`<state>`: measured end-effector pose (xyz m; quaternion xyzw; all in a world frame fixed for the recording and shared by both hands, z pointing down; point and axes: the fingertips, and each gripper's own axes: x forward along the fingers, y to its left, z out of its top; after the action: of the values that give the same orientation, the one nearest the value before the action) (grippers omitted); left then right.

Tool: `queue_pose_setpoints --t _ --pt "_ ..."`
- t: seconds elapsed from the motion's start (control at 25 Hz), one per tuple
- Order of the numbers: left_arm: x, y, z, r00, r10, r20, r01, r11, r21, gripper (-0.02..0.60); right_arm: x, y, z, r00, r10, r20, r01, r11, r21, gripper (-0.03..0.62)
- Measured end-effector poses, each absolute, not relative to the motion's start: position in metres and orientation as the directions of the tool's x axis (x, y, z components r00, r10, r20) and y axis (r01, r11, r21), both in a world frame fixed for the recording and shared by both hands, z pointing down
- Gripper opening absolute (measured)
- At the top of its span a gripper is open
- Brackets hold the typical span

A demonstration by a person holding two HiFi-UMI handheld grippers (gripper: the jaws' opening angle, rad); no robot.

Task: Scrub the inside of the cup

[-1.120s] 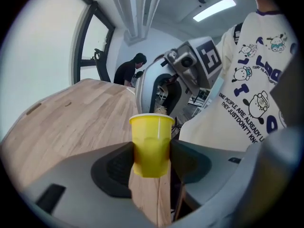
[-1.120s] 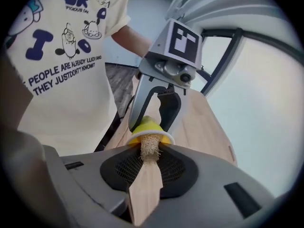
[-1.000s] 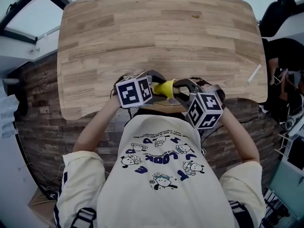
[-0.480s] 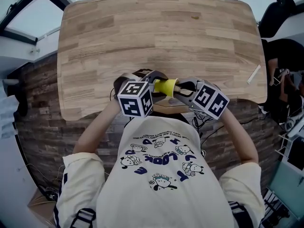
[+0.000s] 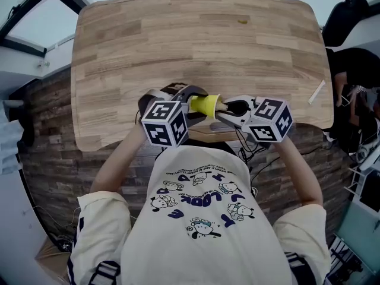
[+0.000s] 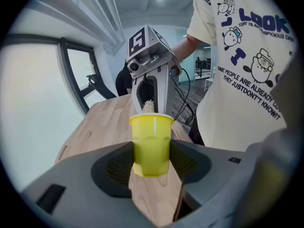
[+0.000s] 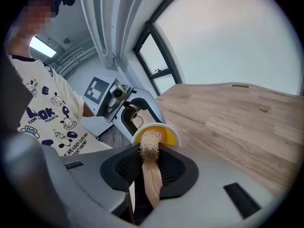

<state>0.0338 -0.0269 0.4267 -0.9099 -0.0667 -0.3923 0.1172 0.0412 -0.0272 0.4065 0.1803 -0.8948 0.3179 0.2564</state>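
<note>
A yellow plastic cup (image 5: 205, 105) is held on its side above the table's near edge, with my left gripper (image 5: 190, 101) shut on its body. In the left gripper view the cup (image 6: 151, 144) sits pinched between both jaws, mouth facing away. My right gripper (image 5: 233, 109) faces it from the right, shut on a small brush. In the right gripper view the brush's flat wooden handle (image 7: 151, 177) runs between the jaws and its pale bristles (image 7: 149, 144) sit at the cup's mouth (image 7: 167, 134). The bristle tip (image 6: 148, 106) shows just over the rim.
The wooden table (image 5: 178, 40) stretches away beyond the grippers. A white strip (image 5: 317, 92) lies by its right edge and a small mark (image 5: 243, 21) sits far back. A person in dark clothing (image 5: 350, 70) is at the right, past the table.
Both grippers have rolled in place: the right one's marker cube has swung up and to the right, the left one's slightly down and left. The cup and brush stay together between them.
</note>
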Motion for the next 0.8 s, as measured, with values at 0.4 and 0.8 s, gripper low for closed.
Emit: queue_pose_setpoints --t 0.4,0.8 --pt "0.020 -0.037 0.430 0.661 0.008 0.750 0.189 -0.969 -0.157 0.255 0.049 -0.029 0.397 -0.818 -0.191 0.542 -0.493 0.719 -0.490 0.080" --pt "-0.002 -0.051 0.431 0.672 -0.015 0.740 0.073 -0.994 -0.087 0.255 0.056 -0.031 0.392 -0.826 -0.241 0.509 -0.510 0.704 -0.494 0.080"
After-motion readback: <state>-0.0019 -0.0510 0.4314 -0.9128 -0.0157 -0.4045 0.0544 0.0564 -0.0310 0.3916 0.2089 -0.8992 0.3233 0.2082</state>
